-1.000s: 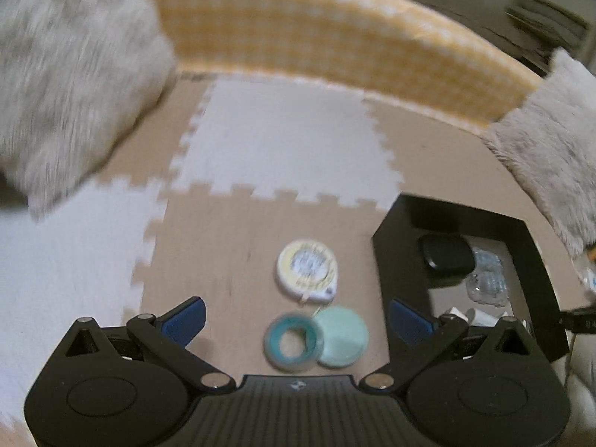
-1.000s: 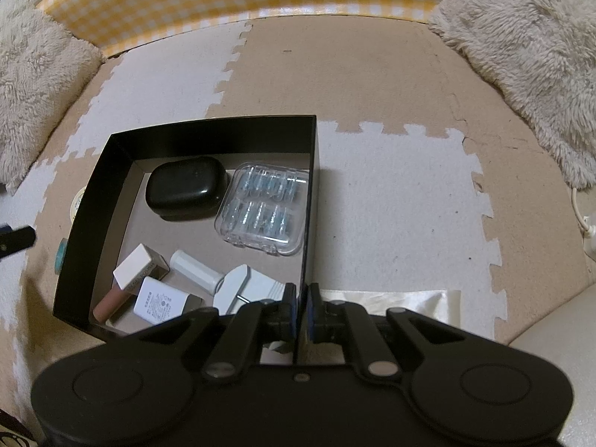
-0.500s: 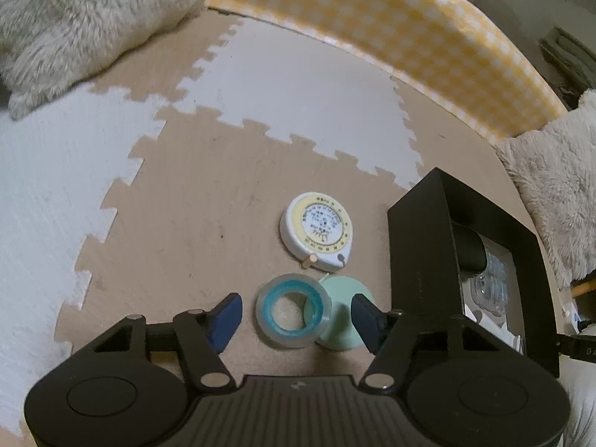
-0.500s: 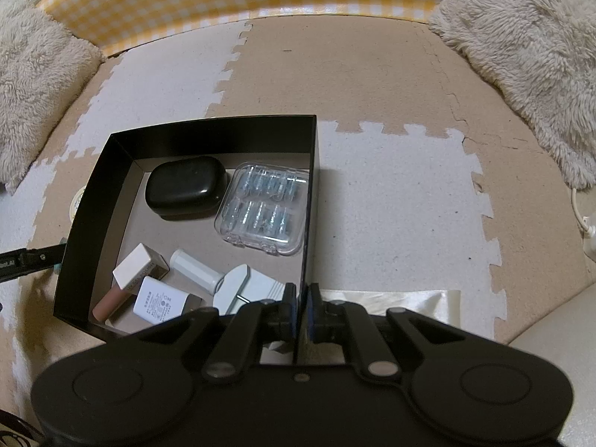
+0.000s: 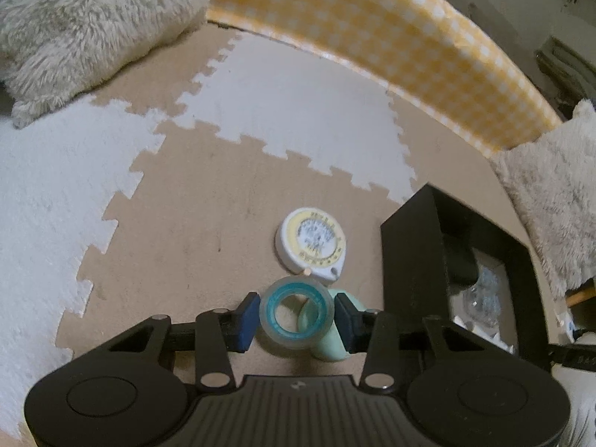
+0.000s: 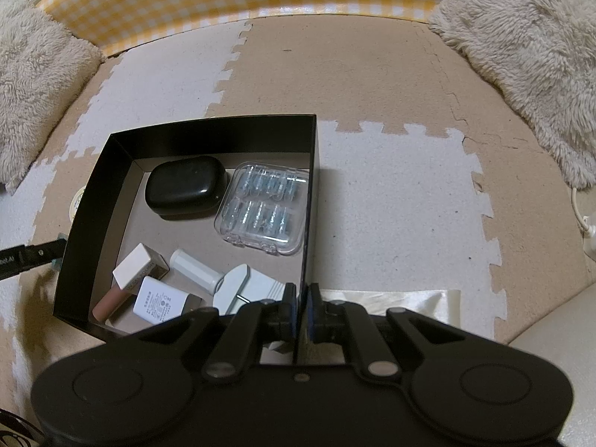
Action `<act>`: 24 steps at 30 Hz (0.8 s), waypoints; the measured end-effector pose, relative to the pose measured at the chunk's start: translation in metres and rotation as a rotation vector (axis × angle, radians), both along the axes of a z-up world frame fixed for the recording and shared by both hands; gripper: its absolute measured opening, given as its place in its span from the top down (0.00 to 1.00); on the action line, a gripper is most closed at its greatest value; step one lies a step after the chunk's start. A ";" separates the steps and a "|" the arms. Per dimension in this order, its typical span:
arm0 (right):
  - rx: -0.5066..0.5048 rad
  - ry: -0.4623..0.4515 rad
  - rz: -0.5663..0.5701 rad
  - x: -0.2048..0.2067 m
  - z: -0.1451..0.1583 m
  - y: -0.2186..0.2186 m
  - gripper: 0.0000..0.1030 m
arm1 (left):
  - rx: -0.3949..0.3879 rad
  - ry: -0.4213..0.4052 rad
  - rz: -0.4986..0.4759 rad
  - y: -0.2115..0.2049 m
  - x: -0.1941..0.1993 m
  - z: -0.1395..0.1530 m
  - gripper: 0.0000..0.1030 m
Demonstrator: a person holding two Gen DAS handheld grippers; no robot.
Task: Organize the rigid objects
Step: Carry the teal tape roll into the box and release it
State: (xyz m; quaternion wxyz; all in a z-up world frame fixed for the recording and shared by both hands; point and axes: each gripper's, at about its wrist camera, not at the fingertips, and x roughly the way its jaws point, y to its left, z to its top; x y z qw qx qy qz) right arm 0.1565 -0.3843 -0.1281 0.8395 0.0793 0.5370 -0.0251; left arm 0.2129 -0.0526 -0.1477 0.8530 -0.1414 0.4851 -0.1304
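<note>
My left gripper [image 5: 297, 316] has just been closing, and its blue pads now press both sides of the tape roll [image 5: 296, 316] on the tan mat [image 5: 193, 223] — just below the round tape measure [image 5: 311, 245]. My right gripper [image 6: 301, 307] is pinched on the black box [image 6: 312, 186] wall.

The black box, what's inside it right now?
Inside the black box: a black case, clear blister case, lip gloss, charger, white tube, pale clip-like piece. The near corner is covered.
</note>
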 end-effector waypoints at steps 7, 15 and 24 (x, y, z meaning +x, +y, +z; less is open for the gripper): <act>0.000 0.000 0.001 0.000 -0.001 0.000 0.94 | -0.066 -0.119 -0.079 -0.021 -0.009 0.038 0.57; 0.000 0.000 0.002 0.000 -0.001 0.000 0.94 | -0.064 -0.170 -0.233 -0.067 -0.018 0.053 0.57; -0.004 0.001 0.004 0.000 -0.001 0.000 0.94 | 0.108 -0.263 -0.403 -0.107 -0.024 0.047 0.57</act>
